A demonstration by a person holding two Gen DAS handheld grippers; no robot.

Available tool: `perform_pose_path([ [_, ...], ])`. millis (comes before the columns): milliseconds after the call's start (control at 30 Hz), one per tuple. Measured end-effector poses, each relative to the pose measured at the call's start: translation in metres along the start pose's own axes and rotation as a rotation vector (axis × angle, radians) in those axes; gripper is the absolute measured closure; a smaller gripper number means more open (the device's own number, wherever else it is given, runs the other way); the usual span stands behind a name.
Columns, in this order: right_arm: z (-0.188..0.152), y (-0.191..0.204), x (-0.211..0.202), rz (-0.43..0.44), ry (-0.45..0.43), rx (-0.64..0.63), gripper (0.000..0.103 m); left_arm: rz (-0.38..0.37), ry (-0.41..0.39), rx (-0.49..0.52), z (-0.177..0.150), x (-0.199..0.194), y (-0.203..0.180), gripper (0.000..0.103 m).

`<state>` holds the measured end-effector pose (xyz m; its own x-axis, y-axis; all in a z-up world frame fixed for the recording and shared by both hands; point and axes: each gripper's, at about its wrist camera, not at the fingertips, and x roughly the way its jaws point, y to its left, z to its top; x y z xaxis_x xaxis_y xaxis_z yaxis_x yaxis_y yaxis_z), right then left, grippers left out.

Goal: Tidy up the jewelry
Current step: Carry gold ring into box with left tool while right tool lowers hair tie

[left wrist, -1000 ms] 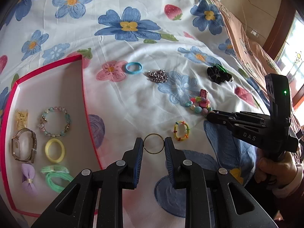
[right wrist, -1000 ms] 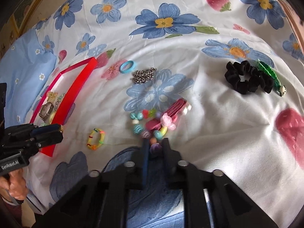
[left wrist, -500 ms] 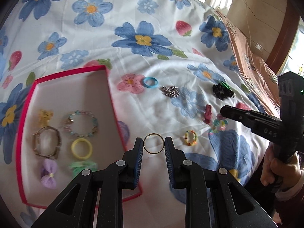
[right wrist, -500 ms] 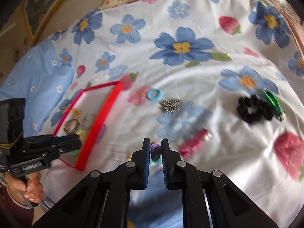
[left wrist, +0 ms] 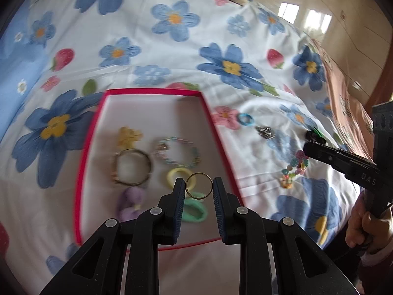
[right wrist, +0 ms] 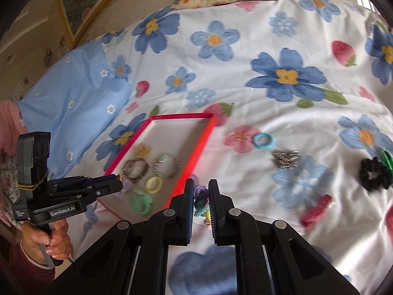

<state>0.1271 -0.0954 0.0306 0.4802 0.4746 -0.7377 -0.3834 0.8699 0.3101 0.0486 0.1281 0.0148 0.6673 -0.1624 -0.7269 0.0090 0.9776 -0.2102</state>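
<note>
The left claw point(left wrist: 199, 188) is gripping a gold ring point(left wrist: 198, 188) between its fingertips, above the red tray point(left wrist: 216, 132). The right claw point(right wrist: 201, 196) is pinching a beaded bracelet point(right wrist: 202, 200), just right of the tray on the bed point(right wrist: 245, 98).

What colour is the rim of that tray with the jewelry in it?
Bright pinkish red rim, with a pale inside; clearest in the left wrist view.
</note>
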Motion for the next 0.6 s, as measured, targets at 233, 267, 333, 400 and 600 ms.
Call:
perform_pose_path([
  [233,0.007,0.029,0.02,0.068,0.023,-0.041,0.092,0.055,-0.006,-0.07,0.001,-0.012,0.034,0.081],
  [267,0.008,0.033,0.024,0.075,0.027,-0.047,0.092,0.059,-0.006,-0.074,0.003,-0.012,0.038,0.081],
  [333,0.013,0.041,0.034,0.093,0.033,-0.055,0.092,0.068,-0.01,-0.079,0.01,-0.009,0.044,0.081],
  [400,0.017,0.047,0.043,0.111,0.039,-0.055,0.092,0.075,-0.01,-0.081,0.019,-0.005,0.05,0.081],
  [600,0.03,0.061,0.072,0.139,0.053,-0.067,0.092,0.11,-0.004,-0.082,0.038,0.016,0.064,0.081],
])
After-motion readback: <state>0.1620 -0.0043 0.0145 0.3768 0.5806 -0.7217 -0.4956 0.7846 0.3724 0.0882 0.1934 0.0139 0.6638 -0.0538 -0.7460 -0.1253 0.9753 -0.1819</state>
